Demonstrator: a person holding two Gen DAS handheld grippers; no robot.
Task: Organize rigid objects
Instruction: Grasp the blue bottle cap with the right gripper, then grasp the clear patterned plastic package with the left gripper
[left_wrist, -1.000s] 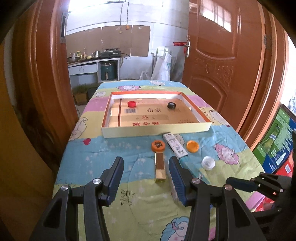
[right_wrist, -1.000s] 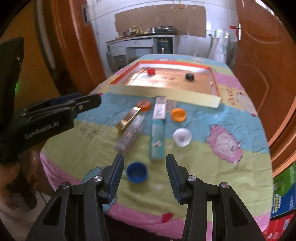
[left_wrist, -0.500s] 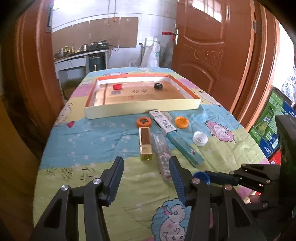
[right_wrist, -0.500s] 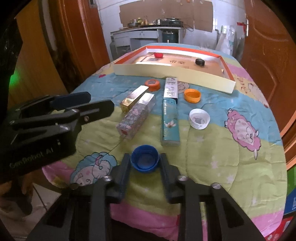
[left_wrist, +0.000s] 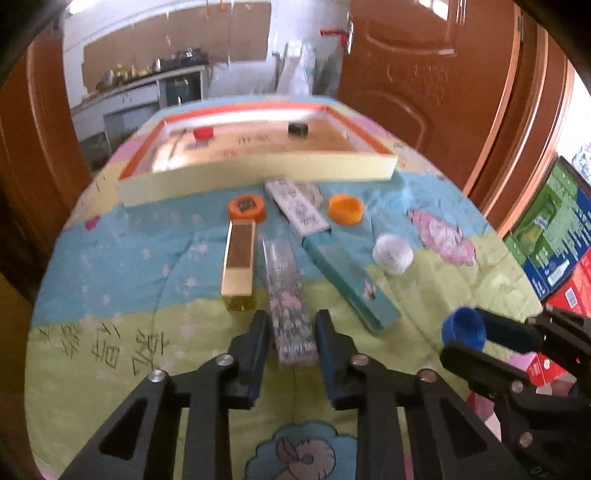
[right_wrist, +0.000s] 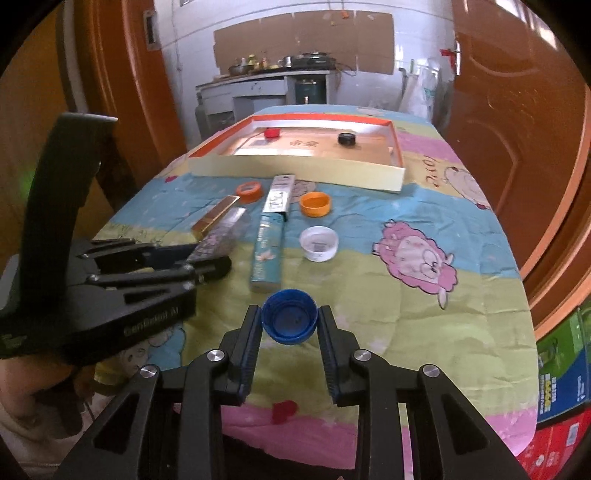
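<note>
Six bottle caps: red (right_wrist: 272, 133) and black (right_wrist: 347, 139) in the one tray (right_wrist: 295, 172), two orange (right_wrist: 249, 191) (right_wrist: 315, 204), one white (right_wrist: 318, 243), one blue (right_wrist: 290, 321). Four long boxes: gold (left_wrist: 239, 269), floral (left_wrist: 290, 302), teal (left_wrist: 351, 284), white (left_wrist: 297, 210). Two claws (left_wrist: 290, 334) (right_wrist: 290, 326).

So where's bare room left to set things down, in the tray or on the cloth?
Tray: its floor between the red cap and black cap is bare. Cloth right of the white cap is free too. Crowded: the boxes and caps just before the tray's near wall.
</note>
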